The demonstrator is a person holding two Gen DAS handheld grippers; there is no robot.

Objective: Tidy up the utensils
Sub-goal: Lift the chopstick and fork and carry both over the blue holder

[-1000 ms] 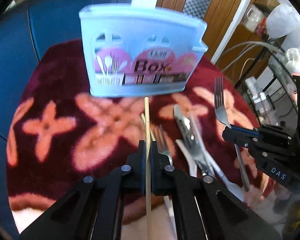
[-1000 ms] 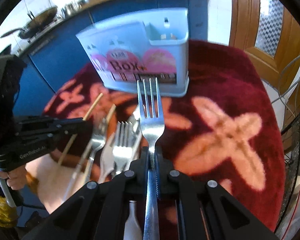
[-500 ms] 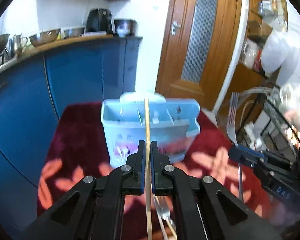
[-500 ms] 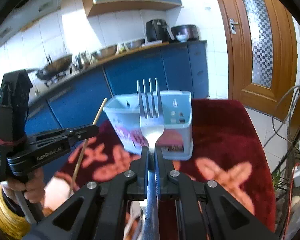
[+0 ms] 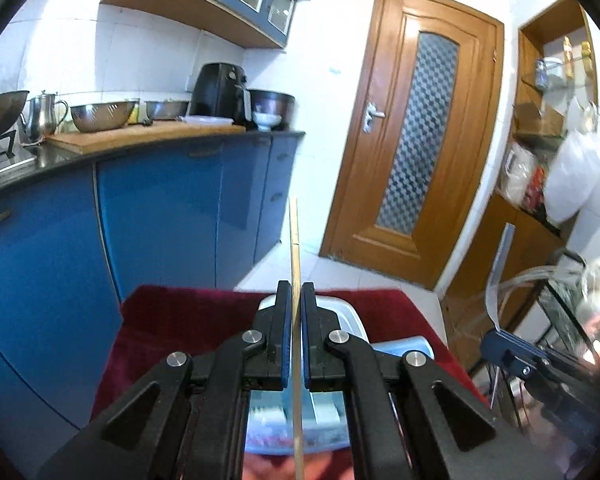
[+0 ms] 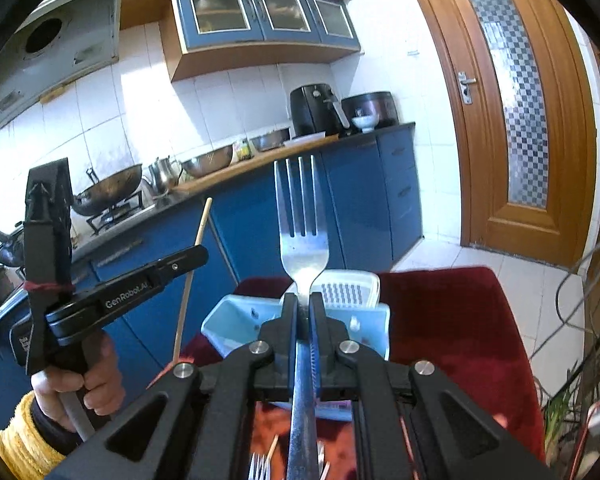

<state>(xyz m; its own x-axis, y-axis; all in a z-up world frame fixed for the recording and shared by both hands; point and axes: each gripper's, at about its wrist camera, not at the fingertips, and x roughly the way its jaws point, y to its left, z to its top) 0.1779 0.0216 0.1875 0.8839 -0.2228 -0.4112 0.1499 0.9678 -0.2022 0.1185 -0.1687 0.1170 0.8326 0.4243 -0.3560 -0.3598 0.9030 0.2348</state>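
My left gripper is shut on a wooden chopstick that stands upright, held high above the light blue utensil box. My right gripper is shut on a steel fork, tines up, also raised above the box. The left gripper with its chopstick shows at the left of the right wrist view. The right gripper shows at the right of the left wrist view. More forks lie on the cloth below.
The box stands on a dark red flowered tablecloth. Blue kitchen cabinets with pots on the counter are behind. A wooden door is at the right. Wires and a rack are at the far right.
Both grippers have risen and tilted up with the chopstick and fork. The box has dropped low in both views and the kitchen fills the frames.
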